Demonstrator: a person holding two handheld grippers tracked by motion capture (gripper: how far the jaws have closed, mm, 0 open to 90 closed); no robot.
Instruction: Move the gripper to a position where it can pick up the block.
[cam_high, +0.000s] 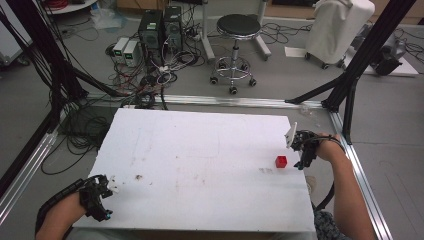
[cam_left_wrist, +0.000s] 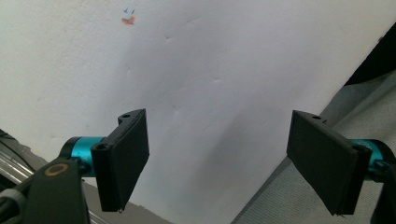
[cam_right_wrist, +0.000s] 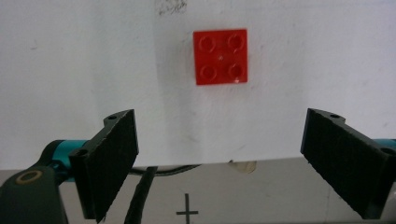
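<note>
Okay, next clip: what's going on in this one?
A person sits at a white table with a two-jaw gripper in each hand. The right gripper is at the table's right edge, jaws open, just short of a small red studded brick that lies flat on the board, untouched. The left gripper hovers over the near left corner, jaws open and holding nothing. Nothing is grasped yet; it looks like a reach for the brick is about to begin.
</note>
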